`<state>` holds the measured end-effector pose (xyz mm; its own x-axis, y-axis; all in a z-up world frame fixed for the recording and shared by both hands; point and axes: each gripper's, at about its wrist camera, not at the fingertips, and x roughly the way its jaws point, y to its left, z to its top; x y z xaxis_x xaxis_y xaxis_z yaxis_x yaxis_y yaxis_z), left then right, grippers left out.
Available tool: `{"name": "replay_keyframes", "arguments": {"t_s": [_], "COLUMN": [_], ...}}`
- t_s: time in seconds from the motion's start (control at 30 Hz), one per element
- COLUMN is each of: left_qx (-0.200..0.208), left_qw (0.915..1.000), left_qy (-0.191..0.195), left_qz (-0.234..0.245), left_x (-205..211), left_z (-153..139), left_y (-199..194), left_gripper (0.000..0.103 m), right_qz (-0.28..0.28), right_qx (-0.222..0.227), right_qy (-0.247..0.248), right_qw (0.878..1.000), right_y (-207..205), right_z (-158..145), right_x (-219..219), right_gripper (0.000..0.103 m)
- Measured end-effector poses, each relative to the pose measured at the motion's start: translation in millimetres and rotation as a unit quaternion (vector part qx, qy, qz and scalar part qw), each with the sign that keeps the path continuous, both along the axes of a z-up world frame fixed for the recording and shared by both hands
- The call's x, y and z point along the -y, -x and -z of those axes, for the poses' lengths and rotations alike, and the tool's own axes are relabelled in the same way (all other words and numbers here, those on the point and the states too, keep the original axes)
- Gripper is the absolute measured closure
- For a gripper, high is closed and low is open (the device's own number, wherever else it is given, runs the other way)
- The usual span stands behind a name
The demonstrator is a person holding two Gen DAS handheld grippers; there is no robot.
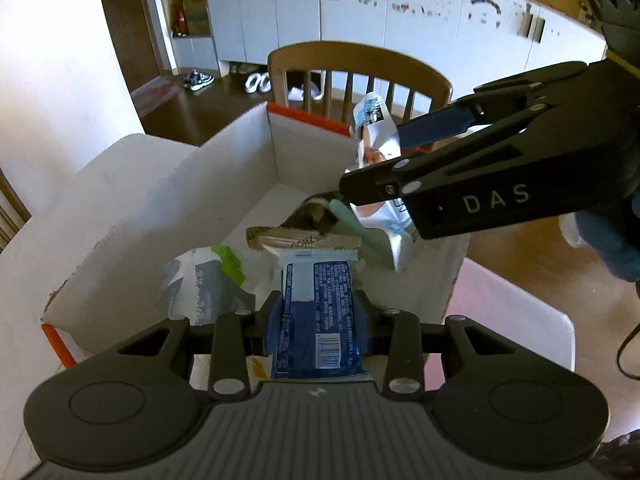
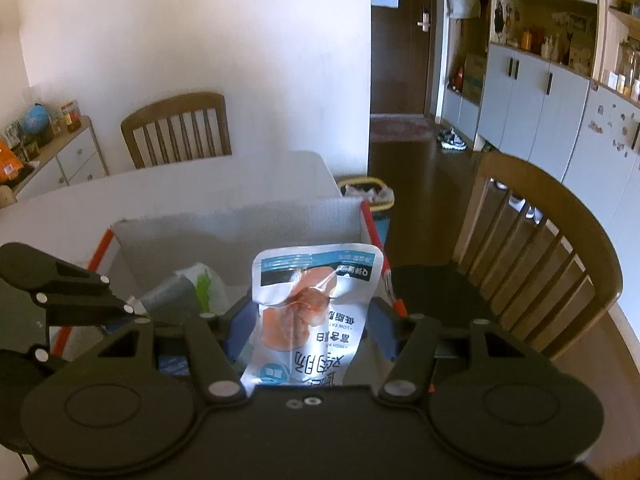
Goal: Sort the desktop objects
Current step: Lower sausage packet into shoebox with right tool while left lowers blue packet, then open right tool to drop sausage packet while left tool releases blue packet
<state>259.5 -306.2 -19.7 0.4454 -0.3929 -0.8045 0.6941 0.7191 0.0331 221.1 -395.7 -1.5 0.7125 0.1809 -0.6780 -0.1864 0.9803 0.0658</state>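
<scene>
Left gripper (image 1: 318,320): clamped on a blue-and-white tube (image 1: 316,312), flat crimped end forward, poised over the open cardboard box (image 1: 224,184).
Right gripper (image 2: 308,320): closed on a white-and-teal snack pouch (image 2: 312,312), which stands upright between the pads; in the left wrist view this gripper enters from 2 o'clock, above the box's right side.
Box contents: a grey-and-green plastic bag (image 1: 208,284) at 9 o'clock of the tube, a brown ridged item (image 1: 304,240) just beyond the tube's tip, and a pale green stick (image 1: 356,224) beside it; the box sits on a white table (image 1: 100,184).
Risk, collision: both grippers crowd the same opening, so the right one's lower finger could strike the tube or the box's right wall.
Risk, release: the tube points at the heaped items; let go here, it may land on the pile and tip out rather than settle.
Risk, pouch: it is held low on a limp body, so it may fold over or snag on the box rim at 12 o'clock.
Writing, gripper: "DAS" in pale capitals on the right gripper's side.
Writing, tube: a barcode and fine Chinese print, too small to read.
Writing, pouch: Chinese characters, seen upside down, with "LOW FAT" and a picture of orange-brown meat.
Surroundings: a wooden chair (image 1: 360,76) at 12 o'clock beyond the box.
</scene>
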Motion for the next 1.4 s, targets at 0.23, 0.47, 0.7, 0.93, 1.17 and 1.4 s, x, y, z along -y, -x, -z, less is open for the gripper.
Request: {"name": "replay_keyframes", "arguments": {"t_s": [0.23, 0.47, 0.7, 0.93, 1.17, 1.4], "left_qx": [-0.044, -0.083, -0.085, -0.076, -0.076, -0.058], "left_qw": [0.999, 0.9965, 0.9962, 0.9969, 0.9955, 0.9941], "left_qy": [-0.002, -0.004, -0.003, 0.018, 0.056, 0.079], "left_qz": [0.002, 0.009, 0.015, 0.002, -0.013, -0.047], "left_x": [5, 0, -2, -8, -24, -40], "left_z": [10, 19, 18, 6, -8, -20], "left_y": [-14, -16, -19, -12, -1, 14], "left_gripper": [0.068, 0.068, 0.06, 0.03, 0.03, 0.024], "right_qz": [-0.007, -0.011, -0.011, -0.011, -0.011, -0.014], "right_qx": [-0.031, -0.061, -0.071, -0.076, -0.069, -0.06], "right_qy": [0.001, -0.002, -0.007, -0.015, -0.018, -0.019], "right_qw": [0.999, 0.998, 0.997, 0.997, 0.997, 0.998], "right_y": [-5, -9, -12, -12, -9, -1], "right_z": [17, 31, 34, 33, 25, 15], "right_x": [5, 6, 8, 8, 8, 5], "right_gripper": [0.042, 0.042, 0.04, 0.037, 0.026, 0.026]}}
